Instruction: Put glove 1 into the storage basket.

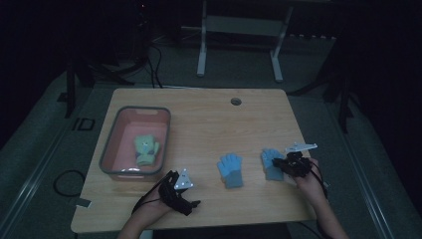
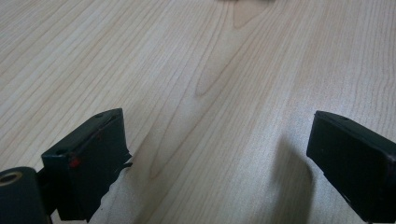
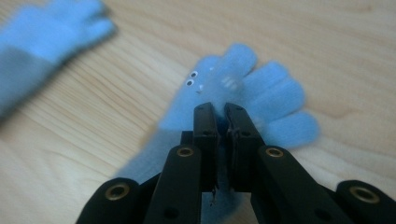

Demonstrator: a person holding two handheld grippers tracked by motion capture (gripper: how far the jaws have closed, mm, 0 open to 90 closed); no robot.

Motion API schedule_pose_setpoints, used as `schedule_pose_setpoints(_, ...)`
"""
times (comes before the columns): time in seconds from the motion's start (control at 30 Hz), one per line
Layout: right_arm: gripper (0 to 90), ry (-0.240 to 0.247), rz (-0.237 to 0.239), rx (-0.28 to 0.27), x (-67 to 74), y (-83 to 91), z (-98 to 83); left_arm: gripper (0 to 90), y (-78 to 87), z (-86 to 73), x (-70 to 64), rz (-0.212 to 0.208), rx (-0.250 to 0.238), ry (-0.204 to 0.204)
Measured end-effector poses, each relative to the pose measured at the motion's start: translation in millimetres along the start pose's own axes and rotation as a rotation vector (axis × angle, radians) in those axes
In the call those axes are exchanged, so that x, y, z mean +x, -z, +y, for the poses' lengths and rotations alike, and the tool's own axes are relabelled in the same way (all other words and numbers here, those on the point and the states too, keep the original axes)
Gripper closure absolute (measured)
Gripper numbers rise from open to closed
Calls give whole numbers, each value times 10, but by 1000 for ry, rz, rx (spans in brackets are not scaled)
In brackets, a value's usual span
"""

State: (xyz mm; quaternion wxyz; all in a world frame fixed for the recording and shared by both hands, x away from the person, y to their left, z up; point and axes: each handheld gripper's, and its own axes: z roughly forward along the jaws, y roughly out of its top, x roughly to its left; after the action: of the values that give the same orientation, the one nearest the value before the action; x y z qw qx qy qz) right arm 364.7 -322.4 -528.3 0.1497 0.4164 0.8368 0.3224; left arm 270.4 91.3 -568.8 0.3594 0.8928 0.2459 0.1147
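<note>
- Right gripper [image 3: 217, 109] pinched shut on a thin fold of the right-hand blue glove [image 3: 243, 100], near the table's [image 1: 209, 124] right front edge.
- Left gripper [image 2: 217, 154] wide, nothing between, low over bare wood.
- Risk: shallow bite on soft knit, so could slip out on lifting.
- Risk: dangling cuff might drag across the other glove [image 1: 230, 169] on the way to the bin [image 1: 112, 137], probably the goal.
- Green glove [image 1: 146, 149] already inside.
- No readable writing; just small eyes on the glove.

The high view looks forward and down on the whole tabletop [image 1: 199, 119] from afar. Each gripper view skims the wood closely; the right one probably shares the blue glove [image 3: 243, 93] with it.
</note>
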Motion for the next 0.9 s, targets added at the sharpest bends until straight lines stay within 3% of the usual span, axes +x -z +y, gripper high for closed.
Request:
schedule_pose_setpoints(0.2, 846, 26, -6, -49, 135, 189, 202, 55, 2, 3, -6, 0, 1, -3)
schedule_pose_setpoints(0.43, 846, 59, 45, -106, 366, 313, 461, 55, 2, 3, -6, 0, 3, -6)
schedule_pose_setpoints(0.63, 846, 92, 116, -133, 606, 302, 630, 55, 3, 3, -7, 1, 2, -8)
schedule_pose_setpoints(0.9, 845, 143, 213, -119, 997, 116, 738, 55, 3, 8, -14, 1, 0, -9)
